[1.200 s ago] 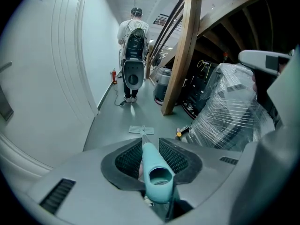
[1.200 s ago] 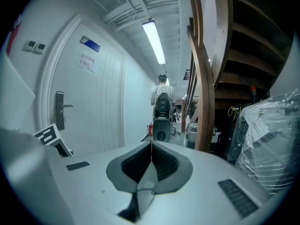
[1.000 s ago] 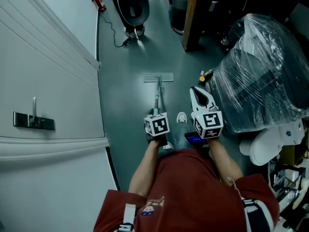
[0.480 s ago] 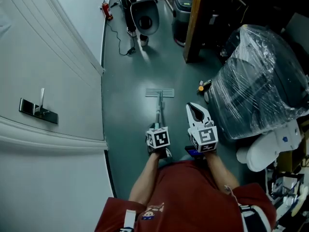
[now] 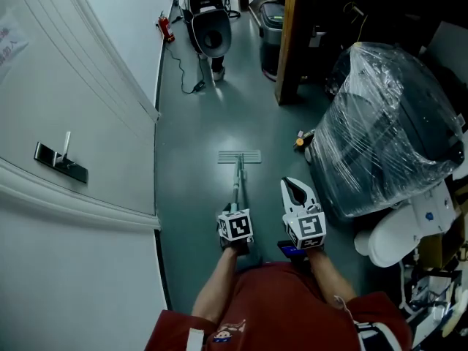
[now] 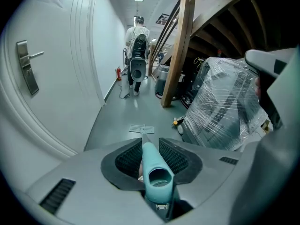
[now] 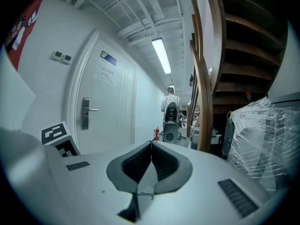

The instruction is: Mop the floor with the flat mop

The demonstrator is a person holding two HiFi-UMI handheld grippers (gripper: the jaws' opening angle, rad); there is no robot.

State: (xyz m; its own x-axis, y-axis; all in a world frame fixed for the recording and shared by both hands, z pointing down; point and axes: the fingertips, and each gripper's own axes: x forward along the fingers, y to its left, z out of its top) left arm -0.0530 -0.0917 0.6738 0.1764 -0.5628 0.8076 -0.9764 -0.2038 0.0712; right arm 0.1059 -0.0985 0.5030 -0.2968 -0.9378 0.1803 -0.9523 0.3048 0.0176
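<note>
Flat mop (image 5: 238,170): clamping its handle (image 6: 152,168) tight in the left gripper (image 6: 151,154), pressing the pad (image 5: 239,156) to the floor (image 5: 197,123) just ahead, holding the right gripper (image 5: 294,190) closed on nothing, probably risking one-handed swerving into the plastic-wrapped bundle (image 5: 387,115) on the right.

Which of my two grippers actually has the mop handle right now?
The left gripper: its jaws are clamped on the teal mop handle. The right gripper is shut on nothing, held beside it.

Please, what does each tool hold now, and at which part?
The left tool grips the flat mop at the top end of its handle. The right tool is shut, empty.
</note>
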